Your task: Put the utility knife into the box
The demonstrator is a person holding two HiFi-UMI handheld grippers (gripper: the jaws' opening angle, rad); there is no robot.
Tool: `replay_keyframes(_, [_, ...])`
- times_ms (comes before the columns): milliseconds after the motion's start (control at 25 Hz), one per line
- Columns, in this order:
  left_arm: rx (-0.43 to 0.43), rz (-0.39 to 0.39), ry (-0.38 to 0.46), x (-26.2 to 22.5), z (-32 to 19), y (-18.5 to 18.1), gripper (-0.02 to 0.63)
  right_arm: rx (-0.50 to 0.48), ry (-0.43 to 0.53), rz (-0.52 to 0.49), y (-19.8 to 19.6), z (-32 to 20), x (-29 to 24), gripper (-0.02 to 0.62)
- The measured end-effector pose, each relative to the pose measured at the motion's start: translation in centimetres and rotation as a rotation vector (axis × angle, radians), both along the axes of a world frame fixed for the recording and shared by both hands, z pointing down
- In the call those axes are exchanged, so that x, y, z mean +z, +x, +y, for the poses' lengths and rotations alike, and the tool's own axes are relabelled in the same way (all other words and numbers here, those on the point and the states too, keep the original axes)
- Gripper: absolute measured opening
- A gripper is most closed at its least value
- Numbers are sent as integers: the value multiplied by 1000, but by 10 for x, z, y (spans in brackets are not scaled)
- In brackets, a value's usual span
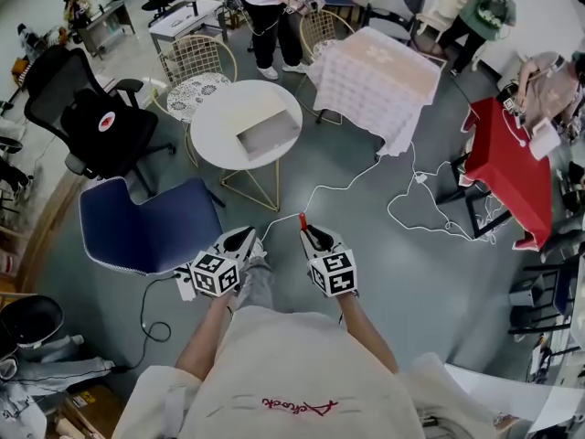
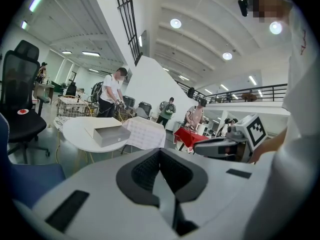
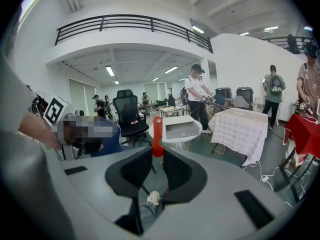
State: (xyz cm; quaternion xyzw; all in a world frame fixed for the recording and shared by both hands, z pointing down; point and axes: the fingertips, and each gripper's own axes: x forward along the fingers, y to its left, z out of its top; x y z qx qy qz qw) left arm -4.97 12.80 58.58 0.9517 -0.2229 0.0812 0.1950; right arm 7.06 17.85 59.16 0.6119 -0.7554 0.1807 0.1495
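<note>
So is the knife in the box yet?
Out. The red utility knife sits clamped in the right gripper, while the box stands on the white table ahead.

Between the right gripper's (image 3: 155, 155) ribbed, matt black pads (image 3: 135, 169), the utility knife (image 3: 157, 134) looks smooth red plastic; beyond the jaws, the box (image 3: 182, 129) seems matt grey cardboard.

A large open office hall with swivel chairs (image 1: 90, 108), tables (image 1: 218, 124) and mezzanine (image 3: 125, 36).
</note>
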Motion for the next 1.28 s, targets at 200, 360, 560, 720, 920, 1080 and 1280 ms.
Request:
replay_keyframes(200, [15,3,-15,7,-38,14,11,-1,-26,4,7,-35,6,78])
replay_keyframes(360, [19,8,-26,9,-71,25,11,-7,-40,5,14,-68,10,78])
replay_keyframes(560, [17,9,-49,15,-110,24,11,-13,-67,4,14,-108,16,78])
replay_keyframes(720, [19,14,-71,16,-143,32,11,-22,-89,10,17,-140,15,78])
replay_keyframes(920, [33,22,-63,2,-193,45,11,-22,-96,15,26,-189,6,78])
replay_keyframes(1080, [35,23,-65,-4,-237,44,11,-17,-102,18,29,-234,0,78])
replay_keyframes(1280, [32,18,-70,-11,-289,48,11,-20,-107,15,34,-283,-7,78])
